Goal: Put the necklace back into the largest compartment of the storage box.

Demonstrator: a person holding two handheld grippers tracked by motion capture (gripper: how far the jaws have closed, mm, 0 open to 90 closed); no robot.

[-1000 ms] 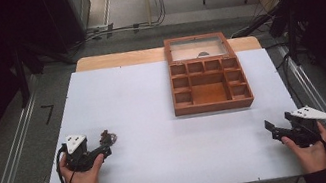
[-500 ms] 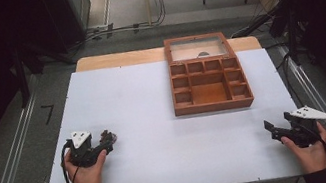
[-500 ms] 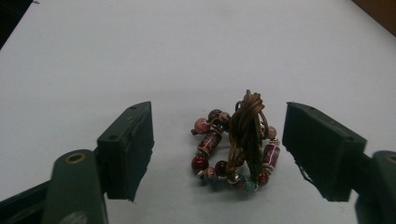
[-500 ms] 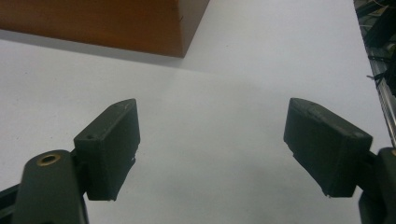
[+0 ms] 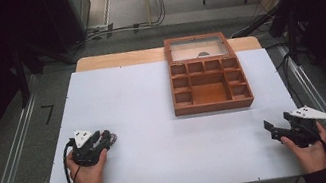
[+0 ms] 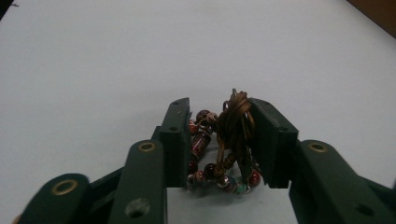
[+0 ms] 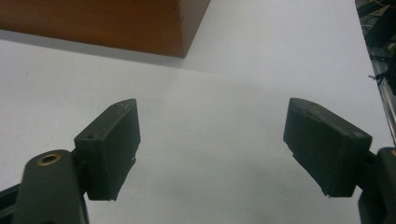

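A beaded bracelet point(image 6: 223, 149) with dark red and teal beads and a brown cord is bunched between the jaws of my left gripper point(image 6: 219, 122), which is shut on it. From above, that left gripper point(image 5: 107, 139) sits low over the white table's front left with the bracelet point(image 5: 111, 139) at its tip. My right gripper point(image 5: 270, 130) rests at the front right, open, nothing between its fingers point(image 7: 114, 140). A wooden compartment box point(image 5: 209, 81) with an upright glass lid stands at the back right.
The white table point(image 5: 143, 105) spreads between the two hands. The box's corner point(image 7: 140, 28) lies just ahead of the right gripper. A metal rail point(image 5: 7, 169) runs along the left floor, cables and dark stands flank the table's right edge.
The left hand has slid a little to the right and nearer the front edge with the bracelet. The right hand has stayed put.
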